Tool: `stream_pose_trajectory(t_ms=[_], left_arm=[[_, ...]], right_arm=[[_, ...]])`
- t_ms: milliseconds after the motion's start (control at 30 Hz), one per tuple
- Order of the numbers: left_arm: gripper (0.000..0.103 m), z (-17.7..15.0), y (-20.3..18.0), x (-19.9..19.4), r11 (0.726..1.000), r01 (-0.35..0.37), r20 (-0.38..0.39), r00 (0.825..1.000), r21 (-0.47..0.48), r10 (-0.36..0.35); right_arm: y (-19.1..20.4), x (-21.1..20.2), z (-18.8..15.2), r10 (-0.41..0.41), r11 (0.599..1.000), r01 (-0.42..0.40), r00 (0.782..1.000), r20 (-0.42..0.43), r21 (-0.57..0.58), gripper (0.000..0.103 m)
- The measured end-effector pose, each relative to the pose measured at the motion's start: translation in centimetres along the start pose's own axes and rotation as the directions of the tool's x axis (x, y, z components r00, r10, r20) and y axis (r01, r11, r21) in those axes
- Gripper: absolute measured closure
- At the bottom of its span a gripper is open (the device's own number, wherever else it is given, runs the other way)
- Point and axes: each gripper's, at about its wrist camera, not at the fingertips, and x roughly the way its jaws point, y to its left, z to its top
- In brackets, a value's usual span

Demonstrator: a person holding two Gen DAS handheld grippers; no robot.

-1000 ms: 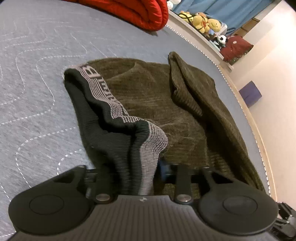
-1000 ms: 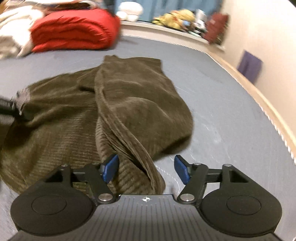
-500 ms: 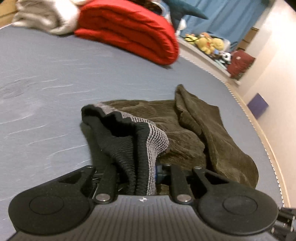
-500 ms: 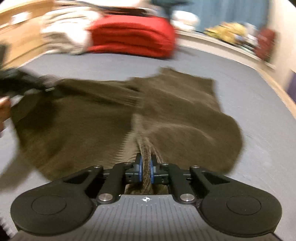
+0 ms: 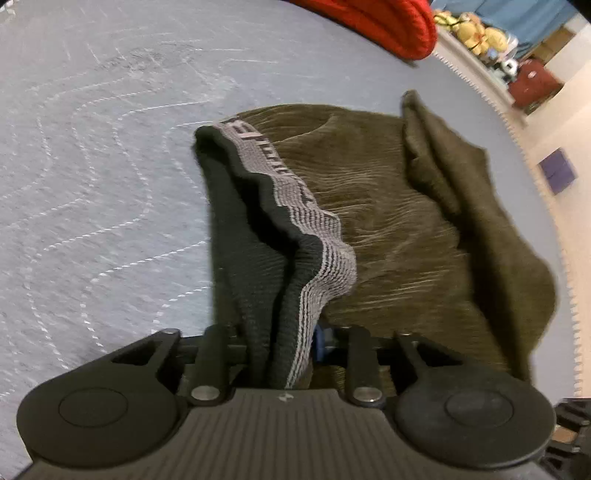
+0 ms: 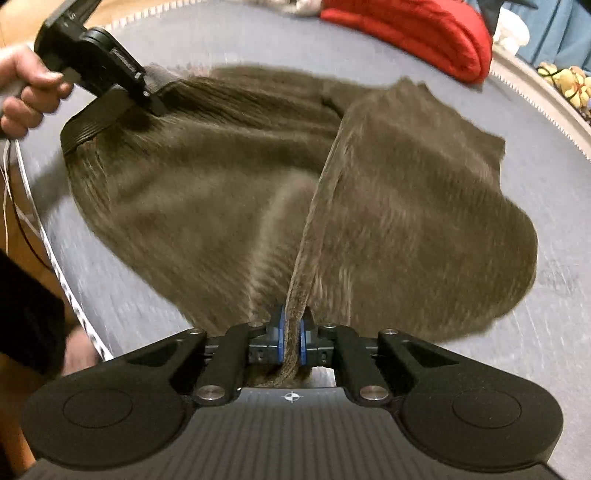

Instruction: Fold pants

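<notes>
Dark olive corduroy pants (image 5: 399,206) lie spread on the grey quilted bed (image 5: 92,155). Their black and grey elastic waistband (image 5: 284,192) rises in a bunch into my left gripper (image 5: 284,343). The jaws are opening, but the band still fills the gap and is held up. In the right wrist view that left gripper (image 6: 147,99) sits at the top left, in a person's hand (image 6: 26,85), gripping the waistband corner. My right gripper (image 6: 291,336) is shut on a raised fold of the pants (image 6: 406,192), and its blue pads (image 6: 279,332) pinch the cloth.
A folded red blanket (image 5: 388,22) lies at the far end of the bed. Stuffed toys (image 5: 472,29) and a red bag (image 5: 532,81) sit on a ledge beyond it. The bed's right edge (image 5: 569,295) runs along a wall with a purple box (image 5: 557,173). A dark sleeve (image 6: 26,314) is at the left.
My right gripper was open over a fold of the pants and has shut on it. Both grippers have moved, and the pants now spread wider between them.
</notes>
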Motion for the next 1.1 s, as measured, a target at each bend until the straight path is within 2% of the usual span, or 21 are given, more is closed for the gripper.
stream_pose_trajectory(t_ms=[100,167,233,300,367,400,467,533,600,667,700,733,867,900,967,1033,1100], left_arm=[[0.064,0.9,-0.6,-0.5,1.0,-0.022,0.036,0.999,0.007,0.022],[0.065,1.1,-1.2,-0.9,0.999,-0.039,0.072,0.997,0.03,0.037],[0.068,1.4,-2.1,-0.4,0.99,-0.095,0.112,0.99,0.105,0.083],[0.067,1.1,-2.1,0.8,0.984,-0.135,0.097,0.988,0.117,0.124],[0.067,1.6,-1.4,1.5,0.99,-0.127,0.054,0.991,0.065,0.124],[0.065,1.9,-1.4,1.6,0.989,-0.131,0.037,0.991,0.067,0.128],[0.06,2.0,-1.5,1.3,0.988,-0.145,0.027,0.989,0.06,0.144],[0.044,2.0,-1.8,0.6,0.984,-0.176,0.027,0.984,0.022,0.176],[0.038,1.5,-2.3,-0.4,0.978,-0.209,0.039,0.977,0.002,0.209],[0.027,1.3,-3.0,-1.6,0.967,-0.253,0.057,0.966,-0.014,0.253],[0.02,1.1,-3.6,-2.2,0.961,-0.274,0.078,0.958,-0.024,0.275],[0.018,1.0,-4.1,-3.2,0.954,-0.297,0.102,0.949,-0.035,0.299],[0.018,0.6,-6.5,-6.2,0.934,-0.354,0.209,0.911,-0.051,0.356],[0.018,0.5,-7.2,-6.5,0.933,-0.357,0.233,0.905,-0.042,0.357],[0.018,0.5,-8.7,-6.8,0.941,-0.338,0.262,0.907,-0.013,0.329],[0.018,0.7,-9.9,-6.4,0.95,-0.311,0.262,0.917,0.003,0.299],[0.018,0.8,-10.8,-5.8,0.958,-0.286,0.255,0.927,0.014,0.273]], right_arm=[[-0.7,-0.1,-0.4,0.032,0.999,-0.032,0.999,-0.017,-0.021,0.091],[-2.2,-0.7,0.6,0.073,0.997,-0.073,0.997,-0.005,0.039,0.091],[-3.7,-1.7,1.6,0.119,0.987,-0.122,0.992,0.038,0.1,0.087],[-4.6,-2.7,2.2,0.132,0.98,-0.143,0.988,0.086,0.137,0.075],[-5.6,-3.3,2.8,0.125,0.975,-0.146,0.984,0.127,0.166,0.068],[-6.0,-3.5,3.2,0.117,0.973,-0.142,0.983,0.144,0.179,0.066],[-6.3,-3.6,4.0,0.095,0.971,-0.131,0.978,0.184,0.198,0.062],[-6.2,-3.8,5.0,0.067,0.971,-0.116,0.971,0.228,0.21,0.053],[-6.4,-2.8,6.4,0.042,0.972,-0.099,0.967,0.253,0.215,0.041],[-6.1,-1.3,7.9,0.024,0.974,-0.08,0.967,0.254,0.214,0.038],[-5.9,-0.5,8.5,0.007,0.976,-0.06,0.969,0.248,0.209,0.038],[-5.5,0.5,9.2,-0.018,0.979,-0.031,0.971,0.24,0.199,0.038],[-3.9,5.0,11.7,-0.11,0.988,0.085,0.975,0.194,0.133,0.037],[-3.6,6.2,12.2,-0.139,0.985,0.118,0.975,0.173,0.124,0.037],[-3.3,8.1,12.7,-0.186,0.978,0.171,0.974,0.131,0.116,0.039],[-3.4,9.8,12.6,-0.211,0.973,0.201,0.974,0.085,0.112,0.045],[-4.0,10.4,12.1,-0.215,0.97,0.207,0.975,0.055,0.124,0.076]])
